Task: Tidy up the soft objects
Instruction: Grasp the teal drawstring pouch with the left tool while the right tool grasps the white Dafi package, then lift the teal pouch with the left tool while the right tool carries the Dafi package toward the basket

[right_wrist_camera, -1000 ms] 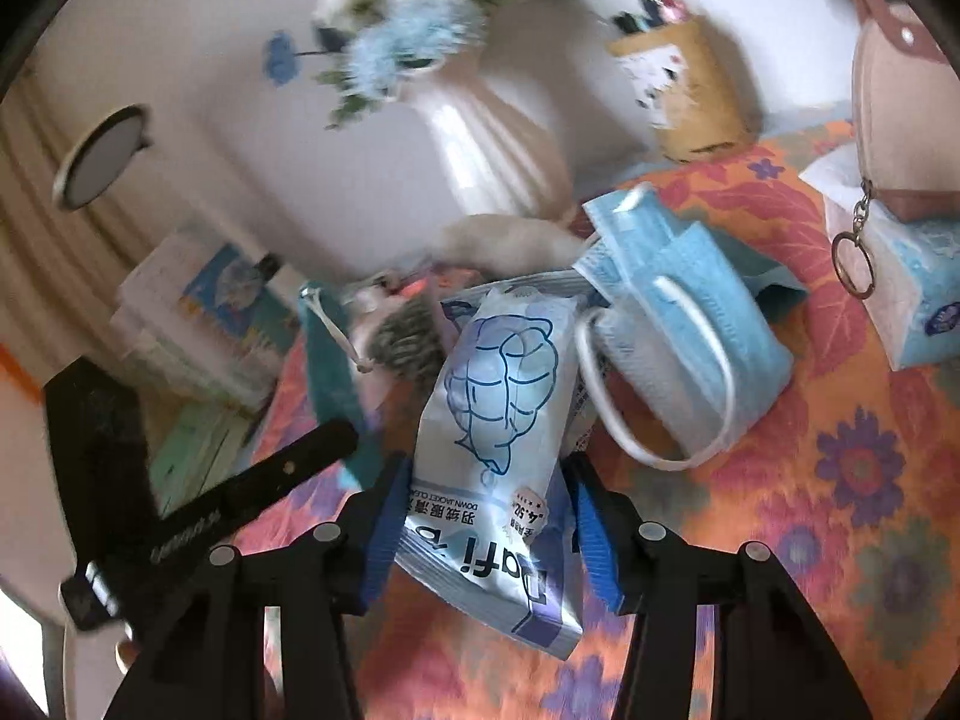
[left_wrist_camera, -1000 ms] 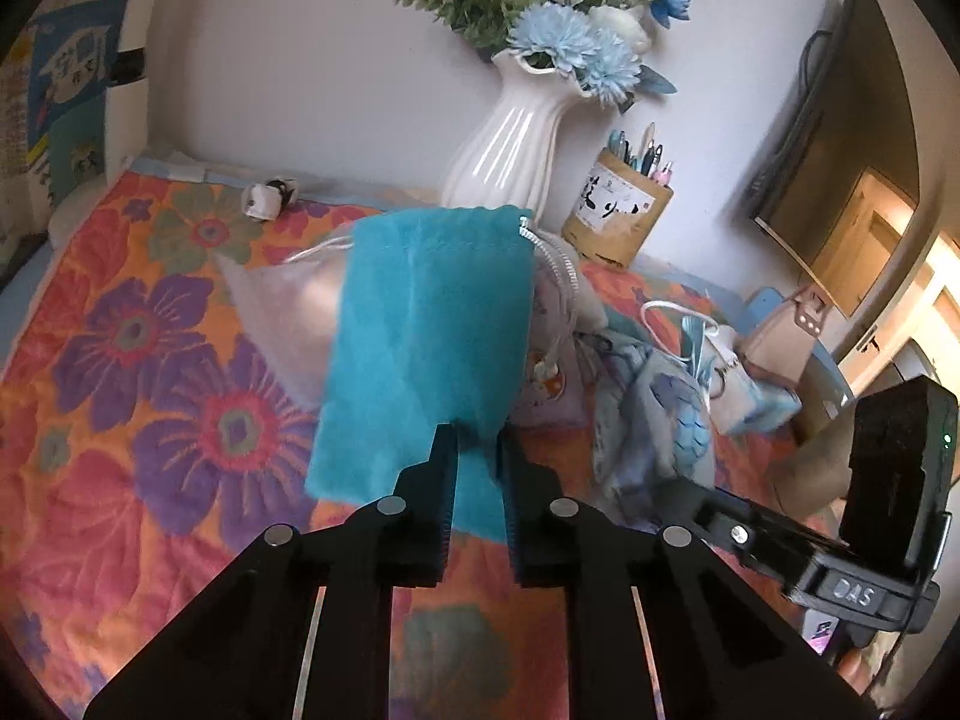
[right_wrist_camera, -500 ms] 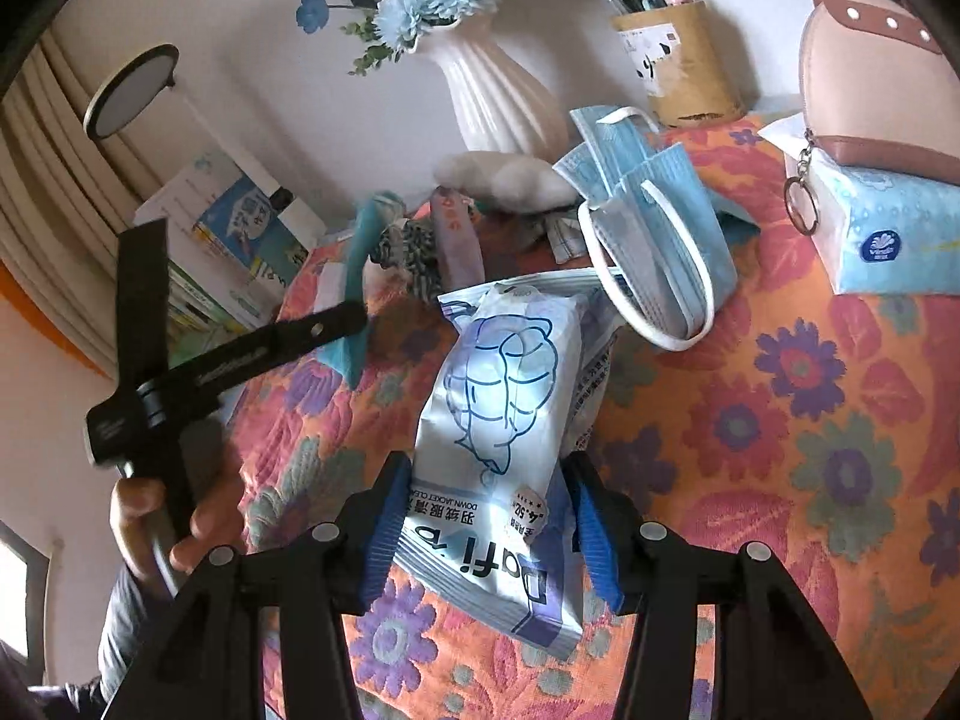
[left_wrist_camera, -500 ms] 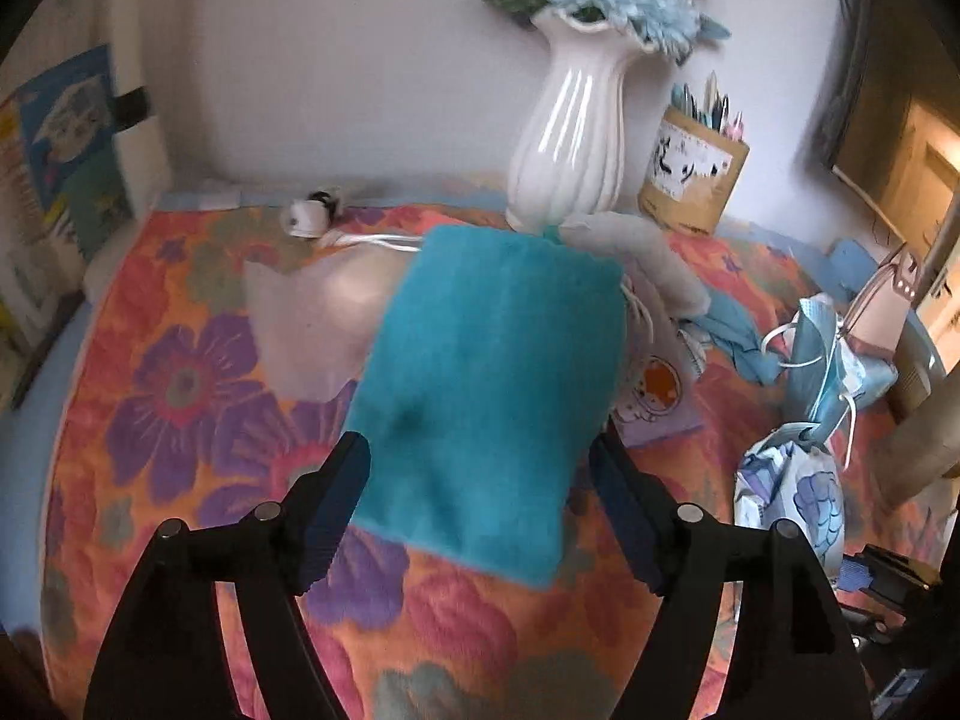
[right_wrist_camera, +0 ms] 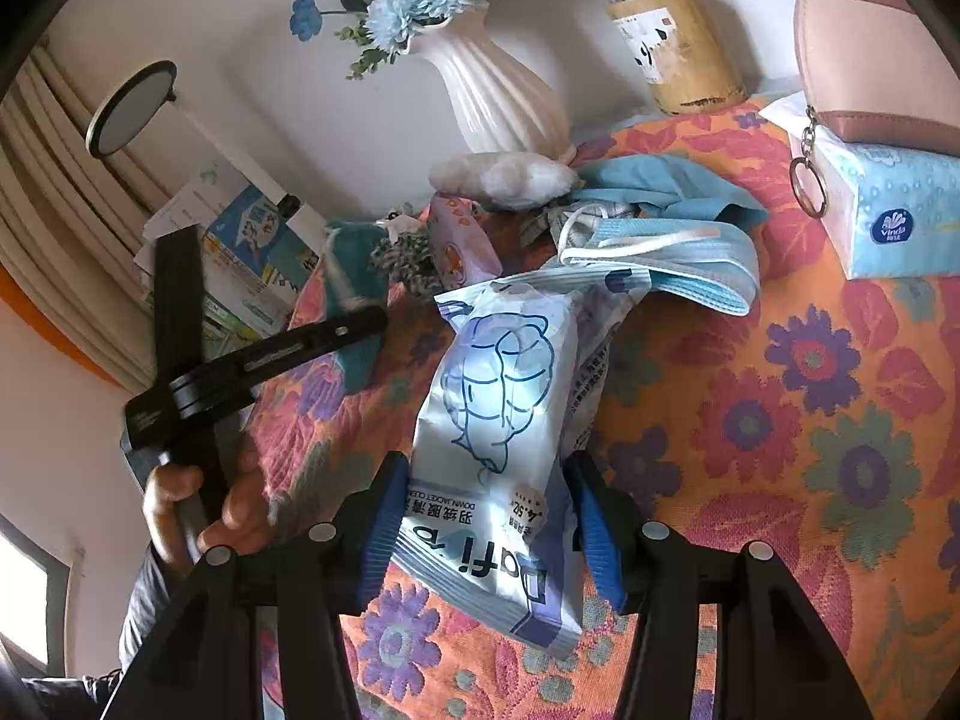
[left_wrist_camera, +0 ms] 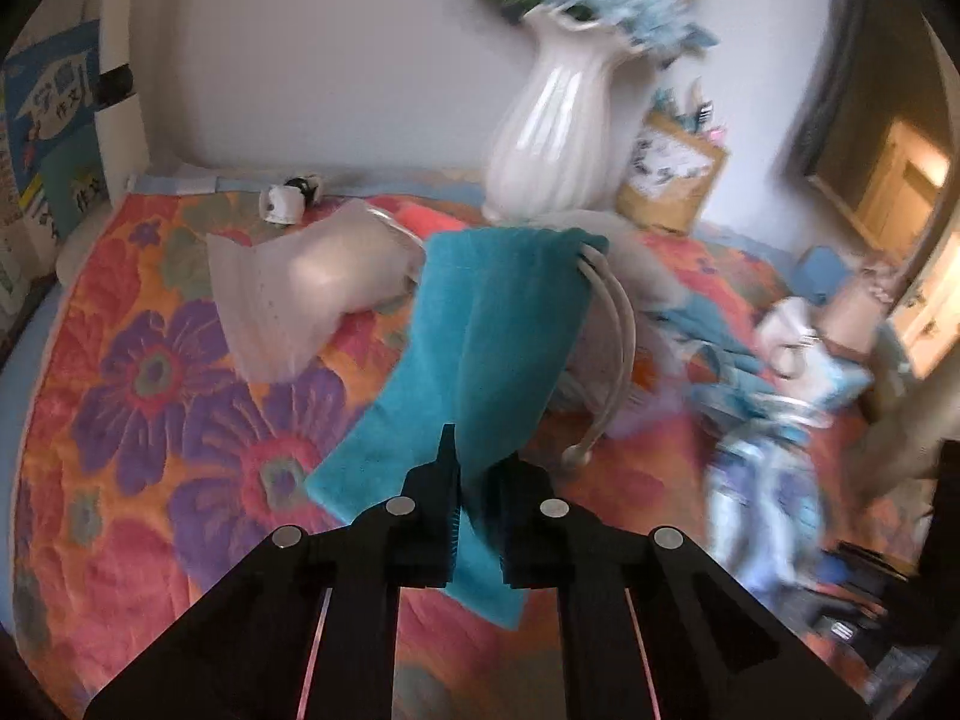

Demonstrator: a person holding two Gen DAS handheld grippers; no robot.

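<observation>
My left gripper (left_wrist_camera: 480, 468) is shut on the near end of a teal drawstring pouch (left_wrist_camera: 498, 330), which is creased and stretches away over the floral cloth (left_wrist_camera: 150, 372); its white cord loops off to the right. My right gripper (right_wrist_camera: 486, 480) is shut on a white and blue wipes packet (right_wrist_camera: 504, 384), blue pads pressing both sides. That packet shows blurred at the right of the left wrist view (left_wrist_camera: 762, 480). In the right wrist view, a hand (right_wrist_camera: 198, 504) holds the left gripper (right_wrist_camera: 372, 321) by the teal pouch (right_wrist_camera: 354, 276).
A translucent pouch (left_wrist_camera: 300, 288) lies left of the teal one. Blue face masks (right_wrist_camera: 672, 258) and a white plush (right_wrist_camera: 498, 174) sit behind the packet. A white vase (right_wrist_camera: 498, 84), pen holder (right_wrist_camera: 684, 54), tissue box (right_wrist_camera: 888, 222) with pink purse (right_wrist_camera: 870, 42), and books (right_wrist_camera: 252, 252) line the edges.
The left gripper stood wide open over the flat teal pouch half a second ago; it has closed on the pouch's near end again, creasing it. The right gripper keeps the packet.
</observation>
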